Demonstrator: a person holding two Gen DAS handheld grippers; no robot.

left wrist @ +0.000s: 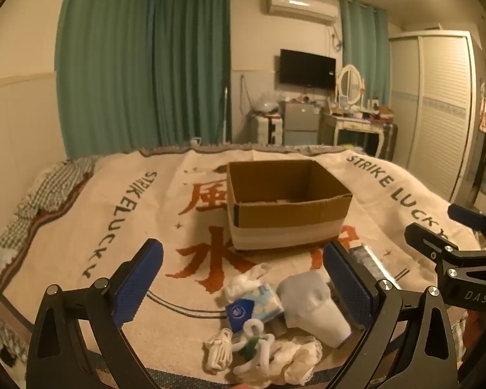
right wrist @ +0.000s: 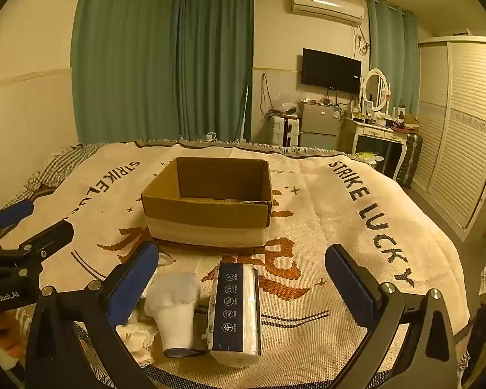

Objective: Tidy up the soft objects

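An open cardboard box [left wrist: 285, 207] stands on the blanket-covered bed; it also shows in the right wrist view [right wrist: 210, 207]. In front of it lie soft items: a small tissue pack [left wrist: 252, 308], a white glove [left wrist: 314, 304], white cords [left wrist: 220, 350] and crumpled white fabric [left wrist: 295, 359]. The right wrist view shows the glove [right wrist: 175, 311] and a long tissue package [right wrist: 236, 311]. My left gripper [left wrist: 246, 285] is open above the pile. My right gripper [right wrist: 243, 282] is open above the glove and package. Both are empty.
A cream blanket [right wrist: 356, 259] with "STRIKE LUCKY" lettering covers the bed. Checked bedding [left wrist: 48, 188] lies at the left. Green curtains, a TV, a dresser [right wrist: 379, 136] and a wardrobe [right wrist: 460, 129] stand beyond the bed's far edge.
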